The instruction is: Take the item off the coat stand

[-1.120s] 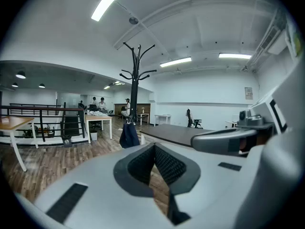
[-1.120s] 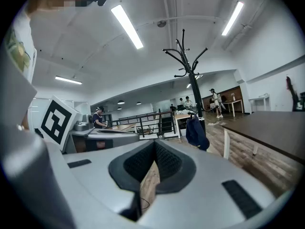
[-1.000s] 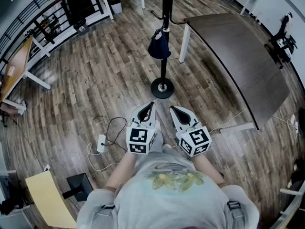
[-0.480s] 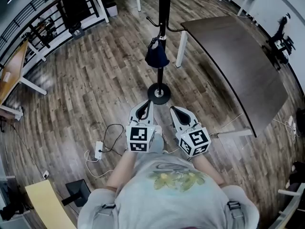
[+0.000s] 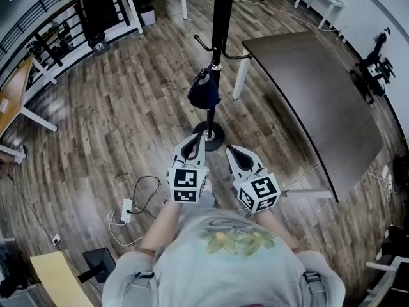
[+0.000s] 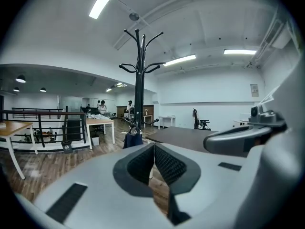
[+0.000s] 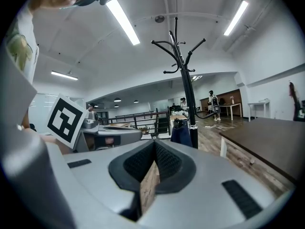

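Observation:
A black coat stand (image 5: 221, 18) rises from a round base (image 5: 209, 135) on the wood floor. A dark blue item (image 5: 204, 91) hangs from a low hook on it; the same item shows in the left gripper view (image 6: 133, 140) and the right gripper view (image 7: 181, 134). My left gripper (image 5: 202, 137) and right gripper (image 5: 230, 149) are held side by side just short of the base, below the item, both shut with nothing between the jaws. Neither touches the stand.
A dark brown table (image 5: 313, 94) with white legs stands right of the stand. A power strip with cables (image 5: 126, 208) lies on the floor at left. A black railing (image 5: 57, 24) and desks line the far left. People stand far off (image 6: 102, 107).
The stand and the hanging item have drawn nearer and lower in the head view. Both grippers stay shut and side by side.

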A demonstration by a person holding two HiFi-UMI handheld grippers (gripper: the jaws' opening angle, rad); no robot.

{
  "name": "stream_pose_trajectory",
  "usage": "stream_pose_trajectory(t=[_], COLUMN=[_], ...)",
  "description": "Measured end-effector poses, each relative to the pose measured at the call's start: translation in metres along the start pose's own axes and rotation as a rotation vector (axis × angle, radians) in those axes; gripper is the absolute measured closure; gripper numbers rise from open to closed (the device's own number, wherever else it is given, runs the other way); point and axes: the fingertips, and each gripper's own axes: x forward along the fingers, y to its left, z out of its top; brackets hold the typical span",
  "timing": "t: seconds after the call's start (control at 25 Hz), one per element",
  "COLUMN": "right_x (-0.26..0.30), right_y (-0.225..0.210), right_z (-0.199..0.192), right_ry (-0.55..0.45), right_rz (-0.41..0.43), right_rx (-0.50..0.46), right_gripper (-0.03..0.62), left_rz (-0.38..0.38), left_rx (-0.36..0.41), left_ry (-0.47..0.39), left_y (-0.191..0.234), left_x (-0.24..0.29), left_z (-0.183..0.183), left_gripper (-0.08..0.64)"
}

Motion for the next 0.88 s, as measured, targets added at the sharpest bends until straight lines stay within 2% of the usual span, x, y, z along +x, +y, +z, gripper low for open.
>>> stream_pose_trajectory(t=[0.24,0.48,0.76,0.88], right_x=[0.026,0.050,0.067,0.073], right_y=[-0.018,-0.026,-0.054,-0.061], right_z=[0.000,0.002,0.004,0.012], right_ry=[0.005,0.017,0.001,-0.027], right_rz=[-0.010,-0.024,-0.086,-0.100], right_rx=[0.013,0.009,0.005,0.003], right_gripper=[0.586,0.586,0.586,0.586], left_rz=[-0.010,-0.030,-0.048,-0.058], left_rx=[0.008,0.027,0.037,0.049], left_ry=[0.002,0.018,0.020,0.030], left_y=[0.014,0.033,0.051,0.057], left_x=[0.029,0.056,0.089,0.101], left_z=[0.006,0.008,0.007,0.006], left_gripper=[0.537,0.420,0.336,0.321])
